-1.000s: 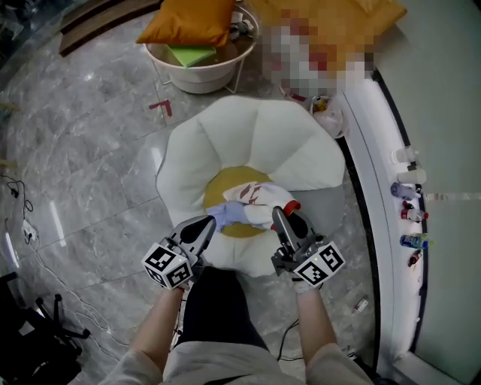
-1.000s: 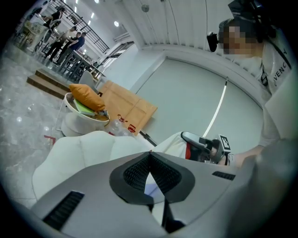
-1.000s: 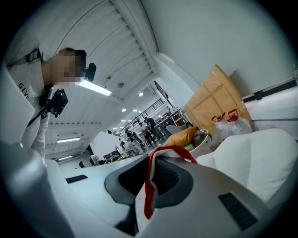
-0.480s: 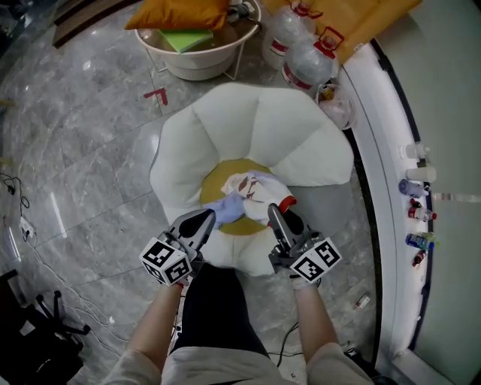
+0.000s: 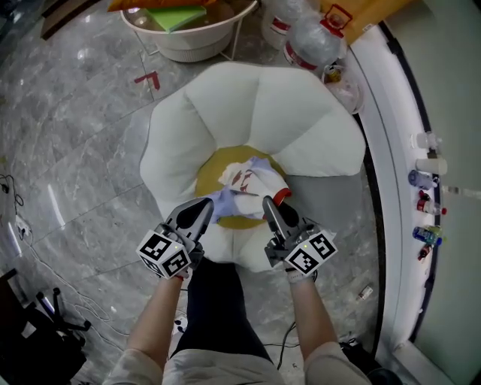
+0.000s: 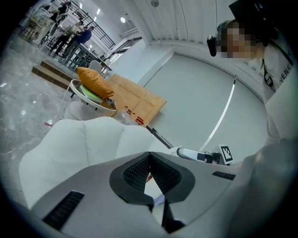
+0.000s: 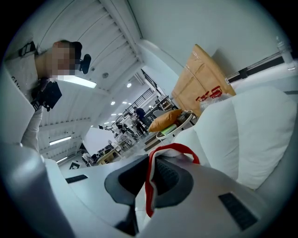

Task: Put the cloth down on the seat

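Here, the cloth [image 5: 252,180], white with a lavender patch and a red trim, was pictured bunched over the yellow centre [image 5: 209,171] of the seat [image 5: 248,105], a white cushion shaped in plump petals and set on the grey marble floor [image 5: 83,150]. The cloth was held at two ends. The left claw [image 5: 203,210] was clenched on the lavender corner. In the left gripper view its dark ribbed pads [image 6: 135,172] were shown pressed together at the tips, with a sliver of fabric pinched lower between them. The right claw [image 5: 270,210] was clamped on the red-trimmed edge, and in the right gripper view a loop of red trim was seen standing up out of the closed jaws. Both claws were pointed at the seat's centre from its near side, with the person's forearms [image 5: 154,319] stretched out behind them. Beyond the seat, a white basket [image 5: 188,45] was seen, filled with an orange cushion [image 6: 94,82] and a green item [image 5: 176,15]. Clear water bottles [image 5: 316,41] and a sheet of brown cardboard [image 6: 135,100] were placed beside it. A red tape mark [image 5: 146,77] was stuck on the floor, and small bottles [image 5: 425,203] were lined along a white ledge [image 5: 391,150] at the right.
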`<state>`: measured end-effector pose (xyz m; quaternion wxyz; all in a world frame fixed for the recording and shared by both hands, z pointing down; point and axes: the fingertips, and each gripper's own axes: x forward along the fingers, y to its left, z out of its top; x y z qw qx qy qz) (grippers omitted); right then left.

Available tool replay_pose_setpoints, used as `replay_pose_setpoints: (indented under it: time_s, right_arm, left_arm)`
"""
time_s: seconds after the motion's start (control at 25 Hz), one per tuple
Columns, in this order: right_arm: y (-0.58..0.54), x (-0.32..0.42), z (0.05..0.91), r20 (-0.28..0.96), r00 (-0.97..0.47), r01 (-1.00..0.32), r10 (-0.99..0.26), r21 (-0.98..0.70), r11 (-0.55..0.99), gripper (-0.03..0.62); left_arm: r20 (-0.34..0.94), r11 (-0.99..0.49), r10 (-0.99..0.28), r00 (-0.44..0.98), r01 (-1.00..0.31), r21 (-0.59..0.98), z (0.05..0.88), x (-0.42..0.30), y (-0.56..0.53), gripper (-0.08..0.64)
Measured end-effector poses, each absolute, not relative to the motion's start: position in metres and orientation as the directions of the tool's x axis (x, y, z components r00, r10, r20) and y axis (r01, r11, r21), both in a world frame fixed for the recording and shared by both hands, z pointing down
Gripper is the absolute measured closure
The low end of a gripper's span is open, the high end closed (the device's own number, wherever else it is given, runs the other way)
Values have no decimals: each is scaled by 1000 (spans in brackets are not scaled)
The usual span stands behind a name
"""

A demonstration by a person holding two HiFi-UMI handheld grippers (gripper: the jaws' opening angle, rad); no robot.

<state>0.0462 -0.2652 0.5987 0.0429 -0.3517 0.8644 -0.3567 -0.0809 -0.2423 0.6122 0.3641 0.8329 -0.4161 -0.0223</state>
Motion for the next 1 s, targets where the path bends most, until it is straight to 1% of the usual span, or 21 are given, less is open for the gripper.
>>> replay_pose_setpoints:
  time_s: [0.12, 0.6, 0.8, 1.0]
  right_arm:
    - [-270, 47, 621, 178, -738, -585, -651, -650, 485, 554]
    - [-275, 55, 702, 254, -681, -645, -687, -653, 397, 554]
    - [-276, 59, 730, 277, -664, -665, -694, -642, 381, 555]
    - [-277, 65, 761, 314, -644, -688, -697, -637, 349, 555]
  left_arm:
    - [275, -366, -711, 647, -675, 640, 633, -79, -243, 546]
    - [299, -314, -715, 632, -673, 670, 691, -68, -242, 546]
    - [289, -331, -711, 642, -666, 668, 714, -55, -240, 546]
    - [319, -335, -697, 643, -684, 648, 740, -47, -240, 546]
